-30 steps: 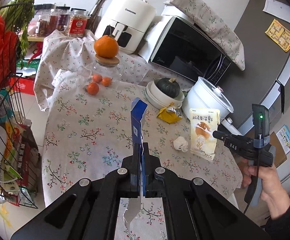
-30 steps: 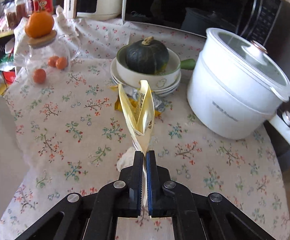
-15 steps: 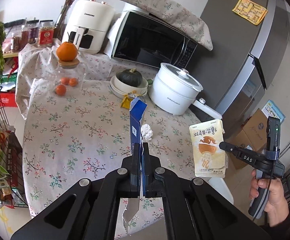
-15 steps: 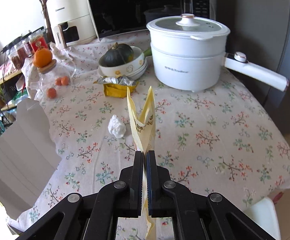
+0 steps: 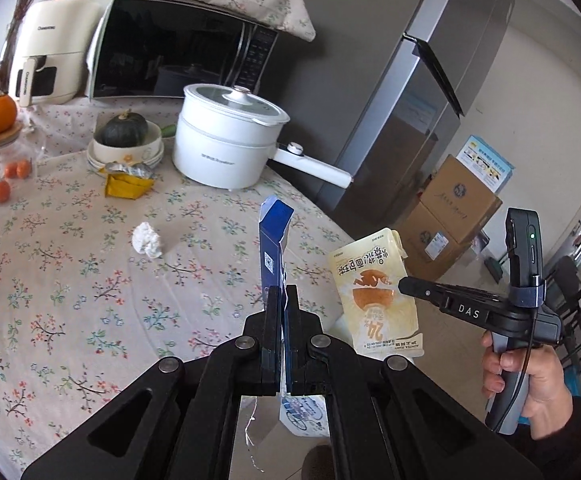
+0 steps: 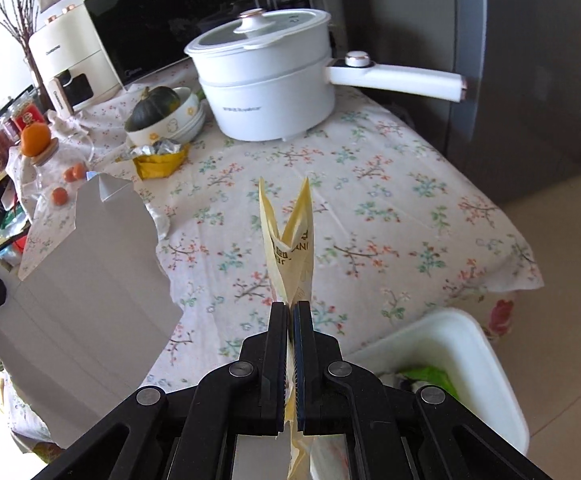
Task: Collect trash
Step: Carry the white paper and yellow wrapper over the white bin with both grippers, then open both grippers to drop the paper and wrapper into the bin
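Your left tongs [image 5: 283, 300] are pinching the blue carton [image 5: 273, 240], your right tongs [image 6: 290, 312] the yellow pouch [image 6: 290, 240] (white bin [image 6: 486, 364] near). Paper ball [image 5: 146, 239] and yellow wrapper [image 5: 126, 184] are waiting on the bench [image 5: 70, 280].

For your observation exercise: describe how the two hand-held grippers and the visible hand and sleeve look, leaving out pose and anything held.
Both grippers are matt black. The left gripper has two flat parallel fingers on angled black arms with round silver pivot bolts. The right gripper, seen side-on, bears white "DAS" lettering, a grey pistol-style handle, an upright black unit with a small green light, and a thin black cable. The hand gripping it wears a dark sleeve.
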Available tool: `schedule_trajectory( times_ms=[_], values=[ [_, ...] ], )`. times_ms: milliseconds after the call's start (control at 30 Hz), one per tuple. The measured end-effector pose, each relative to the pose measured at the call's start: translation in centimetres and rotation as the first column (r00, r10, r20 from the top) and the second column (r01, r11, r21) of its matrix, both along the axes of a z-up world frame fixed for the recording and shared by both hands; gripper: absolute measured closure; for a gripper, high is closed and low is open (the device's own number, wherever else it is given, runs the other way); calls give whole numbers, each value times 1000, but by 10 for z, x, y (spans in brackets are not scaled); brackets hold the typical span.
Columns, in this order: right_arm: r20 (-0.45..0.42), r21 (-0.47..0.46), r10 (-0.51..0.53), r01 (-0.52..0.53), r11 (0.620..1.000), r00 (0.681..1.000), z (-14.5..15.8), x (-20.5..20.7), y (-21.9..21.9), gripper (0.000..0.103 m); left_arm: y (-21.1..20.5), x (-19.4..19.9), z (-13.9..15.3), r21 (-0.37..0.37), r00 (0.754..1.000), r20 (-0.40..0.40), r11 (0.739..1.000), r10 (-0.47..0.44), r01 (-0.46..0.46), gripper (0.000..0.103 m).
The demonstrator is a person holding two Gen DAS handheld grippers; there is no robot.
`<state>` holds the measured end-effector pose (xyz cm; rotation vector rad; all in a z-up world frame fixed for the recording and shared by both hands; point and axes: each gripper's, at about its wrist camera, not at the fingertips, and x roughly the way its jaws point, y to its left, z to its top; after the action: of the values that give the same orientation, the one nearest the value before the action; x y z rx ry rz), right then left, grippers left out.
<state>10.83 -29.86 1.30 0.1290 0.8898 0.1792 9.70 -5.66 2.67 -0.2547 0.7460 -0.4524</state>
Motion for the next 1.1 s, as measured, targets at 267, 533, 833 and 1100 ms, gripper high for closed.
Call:
schedule_trajectory(
  times_ms=[267, 533, 833, 1100],
  values=[
    [-61, -36, -110, 108, 993, 992, -19, -22, -69, 103, -92, -3, -21, 27, 982, -46, 982, -184, 186, 103],
    [-110, -60, -164, 158, 986, 980, -40, -42, -113, 103, -142, 3, -53, 24, 962, -100, 966, -255, 259, 103],
    [-139, -66, -189, 181, 981, 972, -49, -45, -132, 103, -174, 23, -93, 63, 953, -137, 958, -270, 281, 101],
    [-170, -77, -168, 156, 985, 971, -57, -37, -121, 102, -153, 29, -98, 196, 968, -170, 956, -184, 216, 47]
  ],
)
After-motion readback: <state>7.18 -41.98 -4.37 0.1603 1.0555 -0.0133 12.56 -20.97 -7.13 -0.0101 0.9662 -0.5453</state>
